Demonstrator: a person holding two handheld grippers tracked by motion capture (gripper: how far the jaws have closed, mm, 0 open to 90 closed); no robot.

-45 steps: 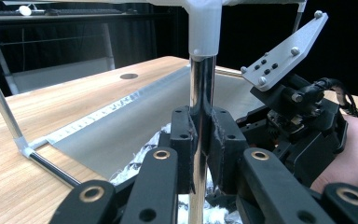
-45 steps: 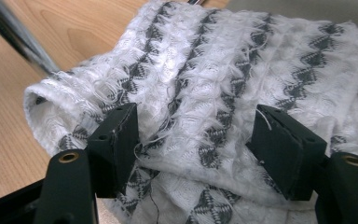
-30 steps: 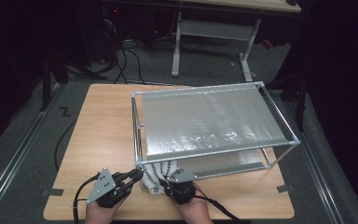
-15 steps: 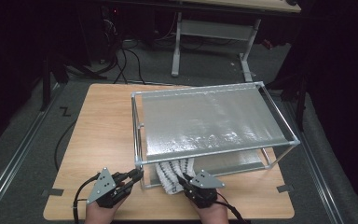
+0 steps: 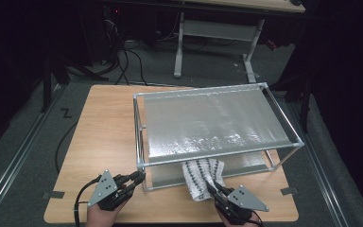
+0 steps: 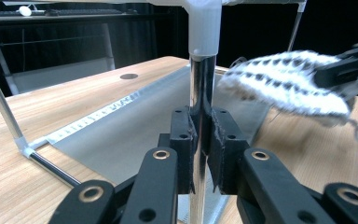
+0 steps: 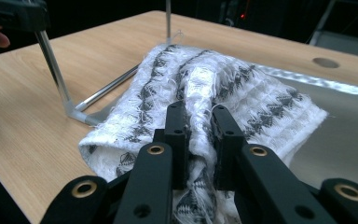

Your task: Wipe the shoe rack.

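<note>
A white cloth with dark woven bands [image 5: 199, 174] hangs out from under the metal-framed rack [image 5: 217, 120] at the table's front. My right gripper [image 5: 212, 187] is shut on its near edge, and folds bunch between the jaws [image 7: 196, 126]. The rest of the cloth [image 7: 242, 93] spreads over the rack's silver lower sheet and the wood. My left gripper [image 5: 140, 177] is shut on the rack's front-left post [image 6: 201, 79], pads pressed to both sides [image 6: 201, 140]. From there the lifted cloth [image 6: 284, 79] and the right gripper [image 6: 349, 70] show to the right.
The rack has a shiny silver top sheet [image 5: 208, 118] and a lower sheet [image 6: 135, 135], and takes up the right half of the wooden table [image 5: 104, 127]. Thin frame rods [image 7: 107, 88] run along the tabletop. Cables trail off the front-left edge [image 5: 78, 198].
My right gripper has moved to the right along the table's front edge and risen a little, dragging the cloth with it. The left gripper has stayed on the post.
</note>
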